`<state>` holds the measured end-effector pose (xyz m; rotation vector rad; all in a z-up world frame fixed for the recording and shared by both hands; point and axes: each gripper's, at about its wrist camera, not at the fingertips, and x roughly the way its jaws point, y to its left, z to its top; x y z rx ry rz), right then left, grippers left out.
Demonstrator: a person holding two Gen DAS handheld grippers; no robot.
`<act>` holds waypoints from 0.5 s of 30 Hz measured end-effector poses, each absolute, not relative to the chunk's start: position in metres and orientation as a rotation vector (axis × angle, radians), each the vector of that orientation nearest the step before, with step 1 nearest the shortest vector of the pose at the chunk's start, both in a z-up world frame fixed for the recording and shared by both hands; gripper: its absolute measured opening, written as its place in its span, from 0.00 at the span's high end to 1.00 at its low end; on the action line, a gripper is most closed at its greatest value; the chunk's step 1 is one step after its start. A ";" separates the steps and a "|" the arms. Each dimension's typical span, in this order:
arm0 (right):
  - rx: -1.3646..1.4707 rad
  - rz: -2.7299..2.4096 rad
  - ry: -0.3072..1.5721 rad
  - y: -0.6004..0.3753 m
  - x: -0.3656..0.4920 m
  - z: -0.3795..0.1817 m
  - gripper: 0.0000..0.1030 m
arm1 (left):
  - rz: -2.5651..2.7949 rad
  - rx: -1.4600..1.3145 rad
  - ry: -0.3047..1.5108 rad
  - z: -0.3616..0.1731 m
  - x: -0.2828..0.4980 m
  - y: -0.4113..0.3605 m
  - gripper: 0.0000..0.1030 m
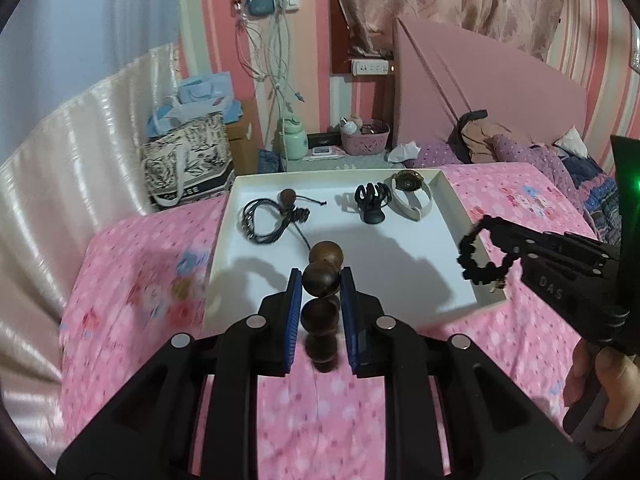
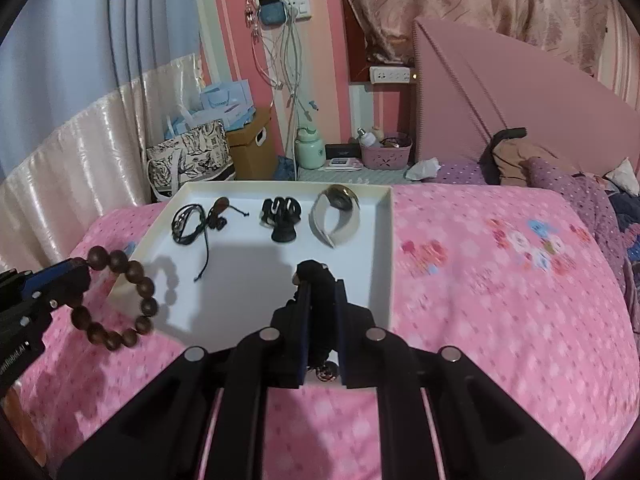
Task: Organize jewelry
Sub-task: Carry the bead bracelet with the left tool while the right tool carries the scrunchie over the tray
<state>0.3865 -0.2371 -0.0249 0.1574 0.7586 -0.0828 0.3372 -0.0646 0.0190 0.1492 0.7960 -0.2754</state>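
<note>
A white tray lies on the pink bedspread and holds a black cord bracelet, a black hair claw and a beige-strap watch. My left gripper is shut on a brown wooden bead bracelet, held above the tray's near edge; the bracelet also shows as a loop in the right wrist view. My right gripper is shut on a black bead bracelet, which hangs as a ring over the tray's right edge in the left wrist view.
The tray sits near the bed's far left corner. Beyond the bed stand a patterned tote bag, a green bottle and a pink basket. Clothes and pillows lie at the headboard on the right.
</note>
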 end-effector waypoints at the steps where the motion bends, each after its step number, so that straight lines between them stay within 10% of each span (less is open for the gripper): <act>1: 0.159 -0.083 0.765 -0.237 0.395 -0.028 0.89 | -0.281 0.148 0.806 0.016 0.346 -0.067 0.83; 15: 0.191 -0.091 0.905 -0.238 0.481 -0.083 0.89 | -0.191 0.203 0.950 -0.056 0.456 -0.048 0.83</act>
